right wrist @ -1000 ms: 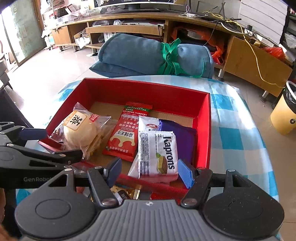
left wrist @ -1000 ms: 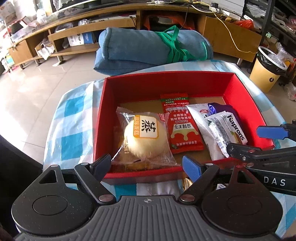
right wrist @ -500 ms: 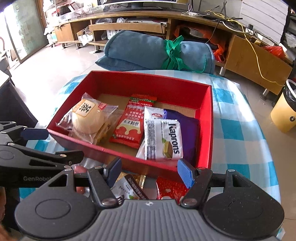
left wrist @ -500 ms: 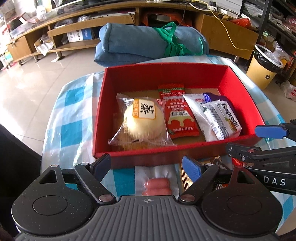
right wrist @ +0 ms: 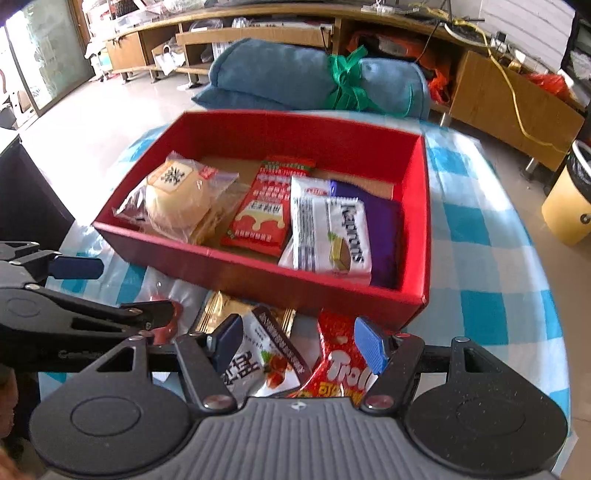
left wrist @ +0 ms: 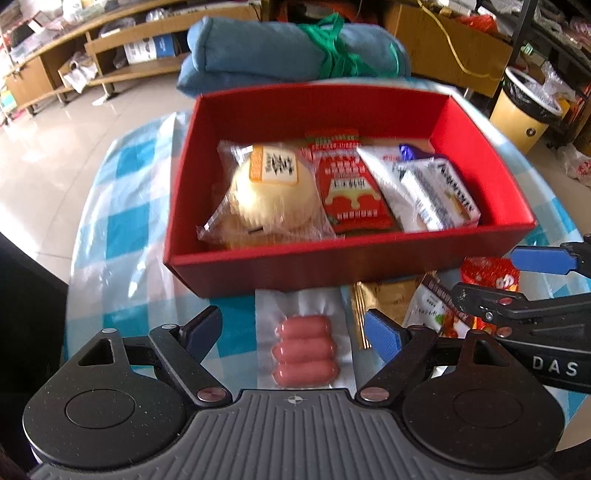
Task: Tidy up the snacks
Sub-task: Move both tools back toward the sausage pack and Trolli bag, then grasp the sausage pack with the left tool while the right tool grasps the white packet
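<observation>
A red box (left wrist: 343, 254) (right wrist: 258, 273) on the checked table holds a wrapped bun (left wrist: 273, 195) (right wrist: 177, 199), a red packet (left wrist: 351, 192) (right wrist: 266, 218), a white Kaprons pack (left wrist: 436, 192) (right wrist: 332, 232) and a purple pack (right wrist: 384, 229). In front of the box lie a sausage pack (left wrist: 304, 350), a gold packet (left wrist: 384, 299) (right wrist: 221, 310), a white-brown packet (right wrist: 258, 358) and a red Trolli bag (right wrist: 343, 365) (left wrist: 491, 273). My left gripper (left wrist: 291, 332) is open above the sausages. My right gripper (right wrist: 299, 341) is open above the white-brown packet and Trolli bag.
A rolled blue blanket (left wrist: 295, 51) (right wrist: 314, 81) lies beyond the table. A yellow bin (left wrist: 524, 110) (right wrist: 569, 199) stands on the floor at the right. Wooden shelves (right wrist: 258, 33) line the back wall. The table edge curves off at left and right.
Both grippers have pulled back from over the box toward the near edge. The loose snacks in front of the box have come into view under them.
</observation>
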Tool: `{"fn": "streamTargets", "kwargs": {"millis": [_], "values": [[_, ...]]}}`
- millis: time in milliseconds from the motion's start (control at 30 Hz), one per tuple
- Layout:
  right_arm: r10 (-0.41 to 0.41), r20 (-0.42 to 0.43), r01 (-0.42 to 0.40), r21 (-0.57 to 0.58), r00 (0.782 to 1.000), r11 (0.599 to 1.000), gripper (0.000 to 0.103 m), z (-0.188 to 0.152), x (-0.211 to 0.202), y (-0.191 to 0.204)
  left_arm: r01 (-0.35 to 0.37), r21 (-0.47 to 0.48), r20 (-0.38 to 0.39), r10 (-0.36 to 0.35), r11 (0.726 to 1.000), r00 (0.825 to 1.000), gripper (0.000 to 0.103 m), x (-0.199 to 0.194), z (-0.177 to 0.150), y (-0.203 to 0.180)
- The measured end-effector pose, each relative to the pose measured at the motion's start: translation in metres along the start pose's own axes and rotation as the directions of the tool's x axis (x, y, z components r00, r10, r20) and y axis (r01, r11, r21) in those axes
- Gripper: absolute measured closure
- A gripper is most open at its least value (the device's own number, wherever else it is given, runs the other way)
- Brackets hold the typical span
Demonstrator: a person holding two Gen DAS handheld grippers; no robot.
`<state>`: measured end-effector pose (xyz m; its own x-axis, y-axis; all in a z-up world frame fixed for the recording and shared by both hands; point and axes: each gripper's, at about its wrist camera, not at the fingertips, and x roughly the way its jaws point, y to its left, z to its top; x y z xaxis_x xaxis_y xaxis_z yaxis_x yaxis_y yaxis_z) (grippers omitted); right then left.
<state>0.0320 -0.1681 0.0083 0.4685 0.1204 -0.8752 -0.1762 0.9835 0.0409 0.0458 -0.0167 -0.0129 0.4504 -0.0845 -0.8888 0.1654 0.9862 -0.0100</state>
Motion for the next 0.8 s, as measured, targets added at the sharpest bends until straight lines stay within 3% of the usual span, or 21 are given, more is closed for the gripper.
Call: {"fn": "streamTargets", "kwargs": {"millis": [367, 633, 733, 800], "values": [[-0.021, -0.052, 0.022, 0.033, 0.998, 0.999, 0.041, -0.005, 0.012, -0.011, -0.007, -0.044, -0.107, 0.003, 0.999, 0.994, 0.015, 0.036, -0.003, 0.003], [-0.009, -0.056, 0.011, 0.036, 0.998, 0.999, 0.041, -0.003, 0.014, -0.010, -0.026, -0.055, -0.113, 0.020, 0.998, 0.993, 0.011, 0.047, 0.000, 0.003], [-0.009, -0.059, 0.011, 0.038, 0.998, 0.999, 0.041, -0.003, 0.015, -0.010, -0.018, -0.056, -0.116, 0.012, 0.998, 0.993, 0.015, 0.047, 0.000, 0.004], [-0.007, -0.060, 0.009, 0.037, 0.998, 0.999, 0.041, -0.003, 0.016, -0.010, -0.012, -0.047, -0.111, 0.007, 0.999, 0.994, 0.027, 0.043, -0.001, 0.003]]}}
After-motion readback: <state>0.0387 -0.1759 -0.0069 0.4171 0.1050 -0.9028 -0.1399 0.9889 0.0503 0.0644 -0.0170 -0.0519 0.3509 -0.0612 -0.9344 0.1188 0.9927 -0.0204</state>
